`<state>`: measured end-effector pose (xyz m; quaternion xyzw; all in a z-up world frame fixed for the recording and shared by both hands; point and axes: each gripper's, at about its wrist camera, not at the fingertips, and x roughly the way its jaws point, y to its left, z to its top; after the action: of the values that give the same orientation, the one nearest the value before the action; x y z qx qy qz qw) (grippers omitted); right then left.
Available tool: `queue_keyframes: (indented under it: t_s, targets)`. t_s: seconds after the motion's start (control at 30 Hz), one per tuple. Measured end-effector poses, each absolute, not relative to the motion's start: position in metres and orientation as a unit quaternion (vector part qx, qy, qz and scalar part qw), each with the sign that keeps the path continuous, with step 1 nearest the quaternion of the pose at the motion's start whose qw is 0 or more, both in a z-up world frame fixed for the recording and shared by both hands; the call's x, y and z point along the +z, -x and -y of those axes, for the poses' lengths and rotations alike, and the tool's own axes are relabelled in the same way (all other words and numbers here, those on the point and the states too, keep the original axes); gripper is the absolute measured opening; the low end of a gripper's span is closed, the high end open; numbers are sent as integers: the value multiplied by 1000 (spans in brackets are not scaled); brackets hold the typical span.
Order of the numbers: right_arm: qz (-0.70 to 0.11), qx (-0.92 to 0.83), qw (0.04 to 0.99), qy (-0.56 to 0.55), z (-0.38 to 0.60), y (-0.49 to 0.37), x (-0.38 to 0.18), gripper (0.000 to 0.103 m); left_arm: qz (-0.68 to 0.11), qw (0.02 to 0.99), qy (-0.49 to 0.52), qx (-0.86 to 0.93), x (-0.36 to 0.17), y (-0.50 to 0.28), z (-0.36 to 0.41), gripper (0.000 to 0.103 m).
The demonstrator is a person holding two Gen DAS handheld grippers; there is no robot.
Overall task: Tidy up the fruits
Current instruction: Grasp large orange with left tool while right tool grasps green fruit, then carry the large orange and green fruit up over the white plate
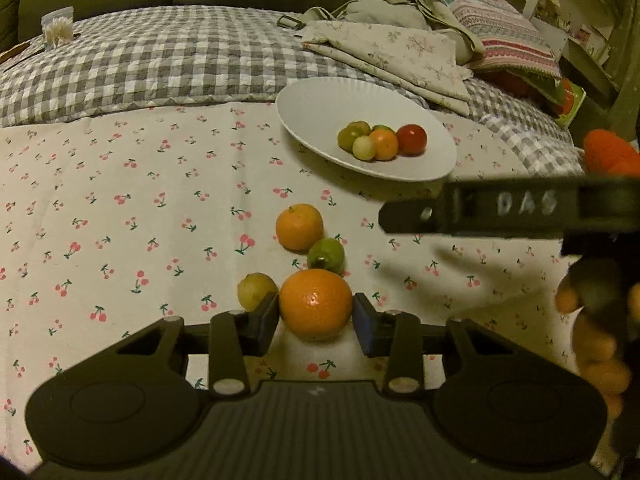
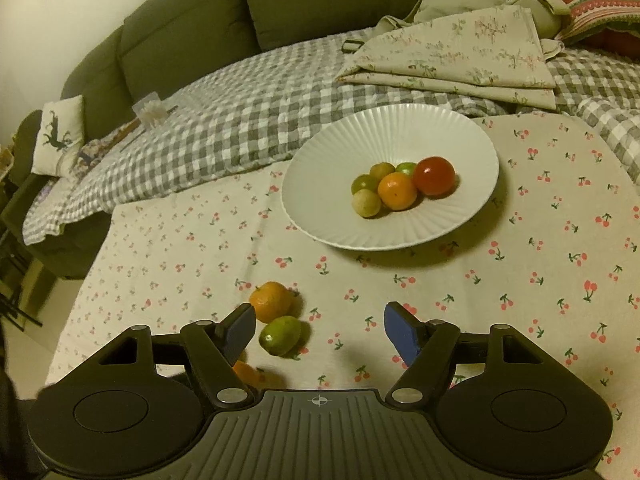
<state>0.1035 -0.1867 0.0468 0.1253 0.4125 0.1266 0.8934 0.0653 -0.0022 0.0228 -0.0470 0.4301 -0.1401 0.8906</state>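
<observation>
A white fluted plate (image 1: 312, 116) (image 2: 328, 184) on the cherry-print cloth holds several small fruits: a red one (image 2: 434, 175), an orange one (image 2: 397, 191) and green-yellow ones. Loose on the cloth lie a large orange (image 1: 315, 304), a smaller orange (image 1: 299, 226) (image 2: 271, 301), a green fruit (image 1: 326, 255) (image 2: 281, 335) and a yellowish fruit (image 1: 256, 290). My left gripper (image 1: 316, 316) has its pads on both sides of the large orange, which rests on the cloth. My right gripper (image 2: 320, 330) is open and empty above the cloth, right of the green fruit; it also shows in the left wrist view (image 1: 500, 210).
A grey checked quilt (image 1: 140, 60) lies behind the cloth, with folded floral fabric (image 2: 460, 56) and cushions behind the plate. A green sofa back (image 2: 192, 36) stands at the rear. The bed edge drops off at the left (image 2: 60, 240).
</observation>
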Motion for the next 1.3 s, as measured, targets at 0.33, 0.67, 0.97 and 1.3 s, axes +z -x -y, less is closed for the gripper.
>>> queue_keyframes:
  t_s: [0.33, 0.67, 0.97, 1.3]
  targets:
    - [-406, 168, 895, -79, 165, -106, 29, 72, -414, 902, 101, -73, 41, -81, -45, 38]
    - [-388, 207, 897, -38, 132, -111, 0, 52, -416, 899, 126, -53, 37, -87, -62, 38]
    - [-380, 212, 900, -16, 127, -108, 6, 32, -413, 901, 125, -53, 39, -86, -61, 38]
    - [-377, 209, 902, -35, 136, -106, 27, 32, -408, 903, 123, -54, 40, -85, -58, 38]
